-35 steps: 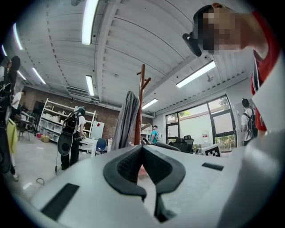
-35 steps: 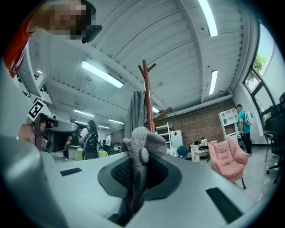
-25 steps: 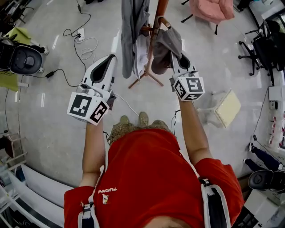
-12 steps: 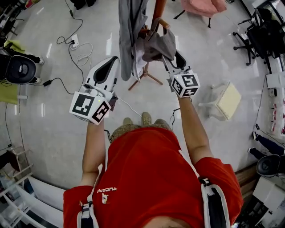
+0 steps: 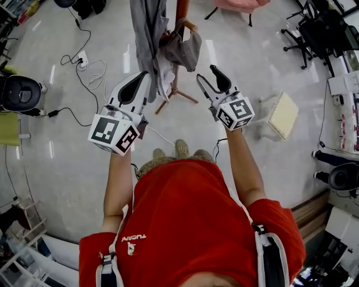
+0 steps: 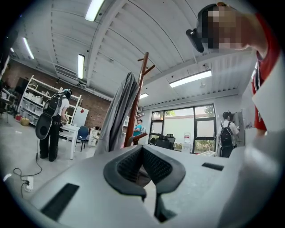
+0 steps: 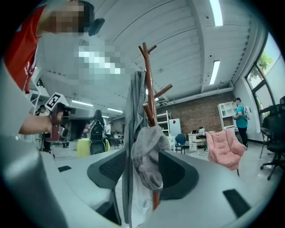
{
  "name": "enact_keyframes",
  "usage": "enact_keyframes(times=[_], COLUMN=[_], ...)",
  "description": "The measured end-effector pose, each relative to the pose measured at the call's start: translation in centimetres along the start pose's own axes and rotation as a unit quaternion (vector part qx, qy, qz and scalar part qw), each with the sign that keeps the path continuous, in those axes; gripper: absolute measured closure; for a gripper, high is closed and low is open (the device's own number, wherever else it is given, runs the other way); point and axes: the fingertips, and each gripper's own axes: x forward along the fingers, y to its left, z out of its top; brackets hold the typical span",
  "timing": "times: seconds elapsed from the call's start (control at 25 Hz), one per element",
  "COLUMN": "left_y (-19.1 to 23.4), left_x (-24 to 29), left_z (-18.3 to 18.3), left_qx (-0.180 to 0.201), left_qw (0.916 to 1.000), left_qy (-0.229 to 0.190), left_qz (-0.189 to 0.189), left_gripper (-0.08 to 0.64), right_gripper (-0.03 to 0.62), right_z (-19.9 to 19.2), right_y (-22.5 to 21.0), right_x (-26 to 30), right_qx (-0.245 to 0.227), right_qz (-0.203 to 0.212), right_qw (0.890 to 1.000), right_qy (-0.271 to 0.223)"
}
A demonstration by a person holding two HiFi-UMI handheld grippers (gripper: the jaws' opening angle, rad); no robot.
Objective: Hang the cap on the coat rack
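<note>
Let go of the cap (image 5: 182, 47) within the last second and drew the right gripper (image 5: 208, 78) back from the coat rack (image 5: 180, 11), down and toward the body. Now spreading its jaws towards their widest, with nothing pressed between the pads. Sighted along them from the right gripper view, shows the cap (image 7: 147, 156) hanging beyond the tips, clear of both.

Left the cap draped from a short peg (image 5: 188, 24) on the rack's near side, just beside a grey garment (image 5: 147, 28) hung from the same rack.

Holds the left gripper (image 5: 137, 84) on the garment side of the rack, near it but apart, jaws closed together on nothing.

Farther out from the rack: glossy floor (image 5: 67, 157), loose cables (image 5: 84, 56), a pink armchair (image 7: 225, 149) behind.

Reads as the hang itself done, judging by the cap carried by the peg alone. Leaves only a check that it stays: soft fabric on a short peg, likely to slip if brushed while backing the right gripper away.
</note>
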Motion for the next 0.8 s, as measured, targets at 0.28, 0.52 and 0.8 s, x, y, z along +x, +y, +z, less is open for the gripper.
enact_keyframes(times=[0.28, 0.52, 0.8], left_y=[-2.3, -3.6, -4.4], left_x=[1.2, 1.9, 1.7], left_z=[0.3, 1.3, 2.2], left_qx=[0.002, 0.009, 0.013], left_qw=[0.9995, 0.9984, 0.9975], left_qy=[-0.003, -0.015, -0.027], left_qz=[-0.033, -0.055, -0.064], left_gripper=[0.552, 0.552, 0.552], right_gripper=[0.491, 0.558, 0.566], right_z=[7.1, 11.2, 13.3], right_y=[5.5, 8.6, 9.7], right_x=[-1.8, -1.9, -2.2], right_qx=[0.010, -0.009, -0.024], right_qz=[0.055, 0.083, 0.077], right_qw=[0.994, 0.988, 0.987], right_qy=[-0.093, -0.132, -0.142])
